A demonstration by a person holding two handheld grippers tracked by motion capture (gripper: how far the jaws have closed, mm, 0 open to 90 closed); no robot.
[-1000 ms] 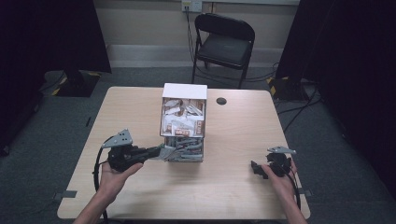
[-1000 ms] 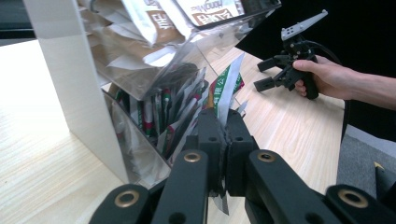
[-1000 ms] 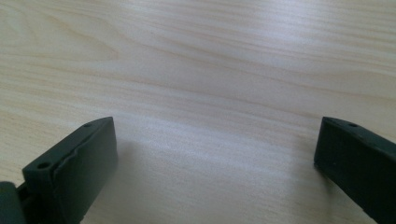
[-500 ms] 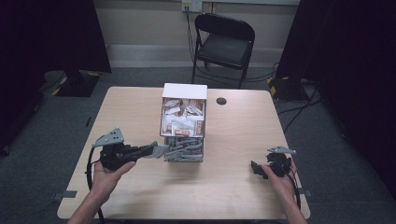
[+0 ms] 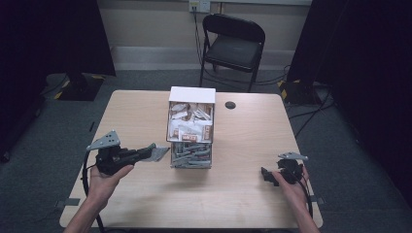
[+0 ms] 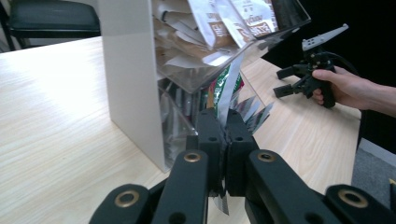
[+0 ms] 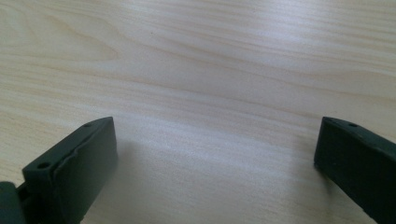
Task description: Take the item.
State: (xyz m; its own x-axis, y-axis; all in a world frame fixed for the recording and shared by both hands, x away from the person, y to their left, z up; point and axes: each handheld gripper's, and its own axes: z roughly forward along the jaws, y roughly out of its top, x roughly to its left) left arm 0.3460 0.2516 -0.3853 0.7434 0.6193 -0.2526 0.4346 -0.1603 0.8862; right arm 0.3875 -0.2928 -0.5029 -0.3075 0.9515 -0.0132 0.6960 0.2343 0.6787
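At the table's left, the black left gripper [image 5: 154, 153] is clenched on a flat silver foil sachet [image 5: 158, 153], its long axis pointing toward the white-and-clear two-tier sachet dispenser [image 5: 191, 127]. The left gripper view reveals the sachet's [image 6: 229, 95] green-and-red print. At right, the black right gripper [image 5: 266, 175] rests released over the pale wooden table [image 7: 196, 70].

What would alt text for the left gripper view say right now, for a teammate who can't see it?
The left gripper is shut on a silvery packet beside a clear organizer stuffed with packets on a wooden table. Farther right, a hand holds the right gripper, open, above the table.
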